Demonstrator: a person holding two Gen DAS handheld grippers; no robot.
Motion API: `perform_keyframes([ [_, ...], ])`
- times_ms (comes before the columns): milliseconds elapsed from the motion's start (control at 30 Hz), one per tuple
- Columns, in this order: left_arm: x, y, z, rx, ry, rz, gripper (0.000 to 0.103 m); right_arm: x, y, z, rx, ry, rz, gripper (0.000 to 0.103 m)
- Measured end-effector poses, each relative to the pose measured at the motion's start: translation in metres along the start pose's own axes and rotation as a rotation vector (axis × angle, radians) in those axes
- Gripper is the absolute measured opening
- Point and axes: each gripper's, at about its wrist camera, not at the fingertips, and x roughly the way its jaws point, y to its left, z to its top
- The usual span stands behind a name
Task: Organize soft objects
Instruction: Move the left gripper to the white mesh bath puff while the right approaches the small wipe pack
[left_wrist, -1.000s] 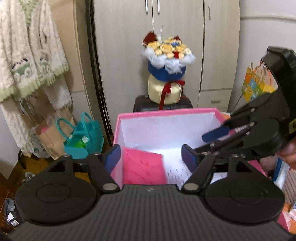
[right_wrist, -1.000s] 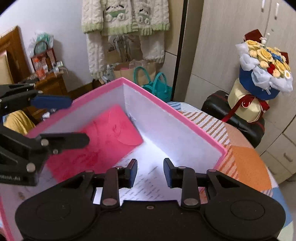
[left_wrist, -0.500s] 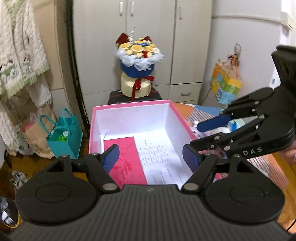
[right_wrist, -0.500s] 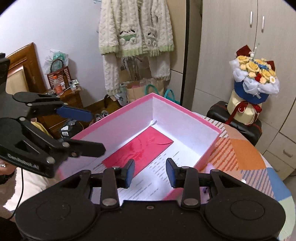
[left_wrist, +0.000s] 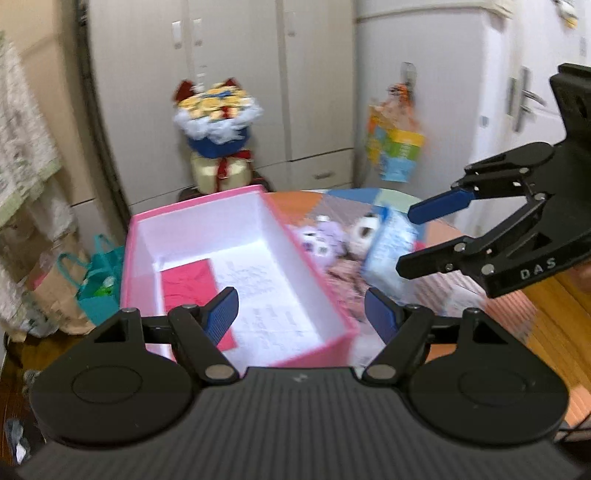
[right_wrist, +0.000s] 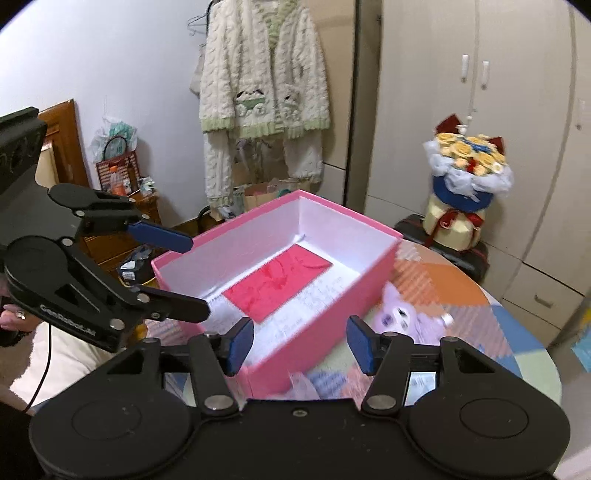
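Two empty grippers: purple plush toy (right_wrist: 404, 317) lies just beyond right gripper (right_wrist: 301, 343) (fingers opening); left gripper (left_wrist: 301, 317) gapes over pink box (left_wrist: 314, 266).

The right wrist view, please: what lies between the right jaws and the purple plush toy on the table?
Nothing but bare patterned tablecloth: the right gripper, jaws opening and empty, hangs over the pink box's near corner, with the purple plush toy just beyond.

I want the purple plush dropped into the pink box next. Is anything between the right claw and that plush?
Nothing visible. The purple plush lies on the table beside the pink box, just beyond the right claw, whose jaws are opening with nothing between them.
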Motion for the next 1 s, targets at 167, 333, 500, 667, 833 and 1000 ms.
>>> perform_keyframes([
  [167, -0.004, -0.033, -0.007, 0.059, -0.007, -0.088, 0.075, -0.034, -0.001, -0.038, 0.016, -0.009, -0.066, 0.073],
  [333, 0.014, -0.071, -0.02, 0.108, 0.004, -0.119, 0.075, -0.051, -0.005, -0.079, 0.037, 0.012, -0.123, 0.082],
  [500, 0.042, -0.109, -0.035, 0.147, 0.009, -0.09, 0.075, -0.049, -0.015, -0.116, 0.075, 0.032, -0.17, 0.086],
  [667, 0.074, -0.123, -0.048, 0.137, 0.036, -0.009, 0.074, -0.038, -0.031, -0.146, 0.115, 0.036, -0.179, 0.09],
  [833, 0.104, -0.136, -0.059, 0.157, 0.064, 0.057, 0.074, -0.026, -0.042, -0.167, 0.117, 0.037, -0.229, 0.092],
  [1000, 0.125, -0.152, -0.07, 0.261, 0.058, 0.202, 0.074, -0.007, -0.049, -0.185, 0.125, 0.04, -0.26, 0.097],
])
